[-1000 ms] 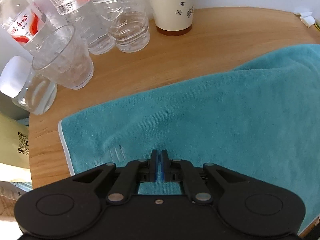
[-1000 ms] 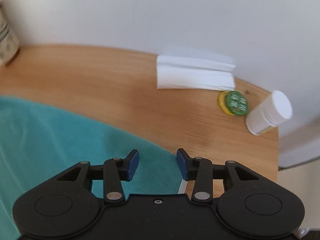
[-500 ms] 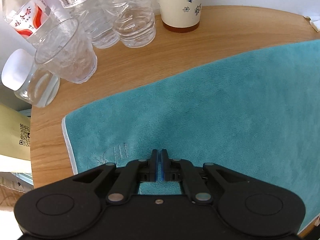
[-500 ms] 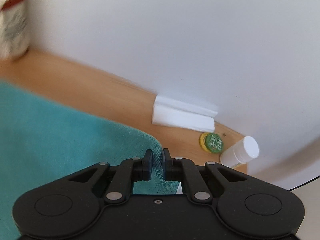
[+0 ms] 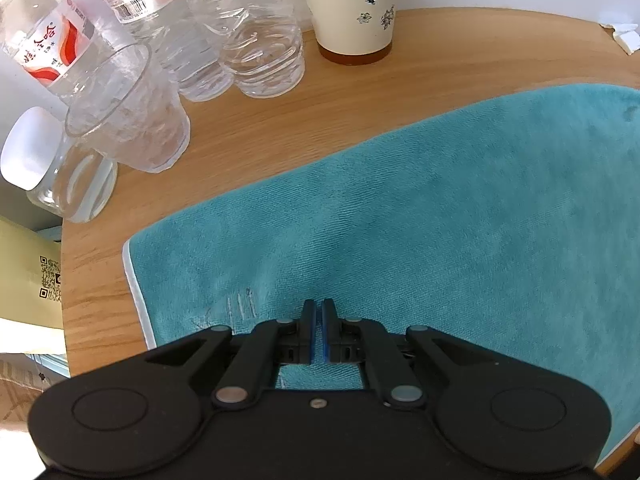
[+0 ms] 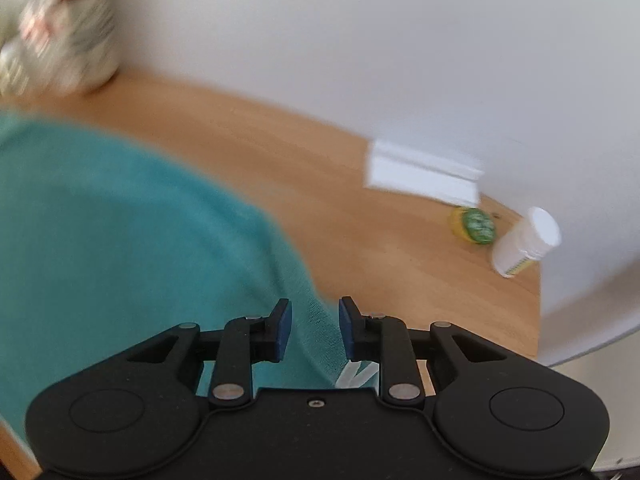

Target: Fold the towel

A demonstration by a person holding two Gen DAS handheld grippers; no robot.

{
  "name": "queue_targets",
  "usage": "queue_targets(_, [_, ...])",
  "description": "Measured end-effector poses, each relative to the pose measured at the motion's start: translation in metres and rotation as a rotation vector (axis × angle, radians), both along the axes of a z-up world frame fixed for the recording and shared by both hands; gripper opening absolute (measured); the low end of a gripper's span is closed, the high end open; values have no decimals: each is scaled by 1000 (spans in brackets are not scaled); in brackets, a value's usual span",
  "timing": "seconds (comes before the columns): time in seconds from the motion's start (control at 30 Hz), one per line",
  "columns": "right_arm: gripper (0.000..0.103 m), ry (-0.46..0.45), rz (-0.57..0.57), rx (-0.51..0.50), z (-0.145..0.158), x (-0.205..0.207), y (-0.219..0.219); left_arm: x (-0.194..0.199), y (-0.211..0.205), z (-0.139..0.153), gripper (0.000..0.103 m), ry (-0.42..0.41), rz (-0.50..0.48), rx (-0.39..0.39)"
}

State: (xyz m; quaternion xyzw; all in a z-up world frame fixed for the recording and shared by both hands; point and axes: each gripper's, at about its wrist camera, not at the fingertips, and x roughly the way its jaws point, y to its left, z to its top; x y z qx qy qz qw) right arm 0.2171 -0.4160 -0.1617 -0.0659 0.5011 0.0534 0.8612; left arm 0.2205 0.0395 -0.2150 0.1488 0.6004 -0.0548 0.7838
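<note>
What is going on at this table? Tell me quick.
A person is folding a teal towel on a round wooden table with two handheld claws. The left claw is shut on the towel near its white-trimmed edge. The right claw is open, with the towel's edge between its fingers. Water bottles, a glass and a paper cup stand beyond the towel.

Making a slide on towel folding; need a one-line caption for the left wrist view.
Left gripper shut on the teal towel's near edge, bottles and a paper cup behind.
</note>
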Motion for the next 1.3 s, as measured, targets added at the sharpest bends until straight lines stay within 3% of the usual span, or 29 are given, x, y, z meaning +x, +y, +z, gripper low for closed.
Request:
queue_targets(0.1, [31, 54, -41, 101, -14, 28, -11, -1, -2, 0, 2, 0, -5, 8])
queue_targets(0.17, [32, 141, -4, 161, -31, 41, -5, -1, -3, 0, 2, 3, -6, 11])
queue_targets(0.23, [30, 168, 8, 151, -38, 44, 0, -1, -3, 1, 2, 6, -7, 15])
queue_targets(0.3, [7, 165, 28, 163, -36, 44, 4, -2, -4, 2, 2, 8, -8, 19])
queue_targets(0.37, [7, 120, 67, 192, -22, 35, 11, -4, -5, 2, 2, 5, -11, 19])
queue_targets(0.5, [7, 71, 202, 129, -4, 1, 37, -1, 0, 1, 2, 2, 11, 6])
queue_targets(0.57, [7, 76, 253, 149, -1, -18, 49, -3, 2, 1, 2, 2, 22, -1])
queue_targets(0.63, [7, 107, 357, 86, -13, -56, 80, -5, 4, 2, 2, 2, 29, -16])
queue_targets(0.7, [9, 156, 392, 54, -24, -78, 96, -7, 7, 5, 3, 0, 46, -48])
queue_targets(0.8, [13, 157, 391, 46, -23, -87, 99, -8, 8, 11, 3, -10, 52, -83])
queue_targets(0.9, [25, 159, 390, 38, -22, -97, 103, -7, 6, 17, 4, -28, 32, -75])
queue_targets(1.03, [32, 112, 275, 132, 4, -89, 73, -6, 3, 16, 4, -21, 27, -69])
queue_targets(1.1, [32, 124, 222, 163, 2, -81, 64, -7, 1, 15, 4, -16, 28, -61])
queue_targets(1.2, [32, 226, 221, 237, -13, -74, 64, -8, 0, 10, 4, -1, 27, -61])
queue_targets(1.3, [32, 263, 246, 231, -21, -82, 72, -8, 4, 8, 4, 2, 23, -62])
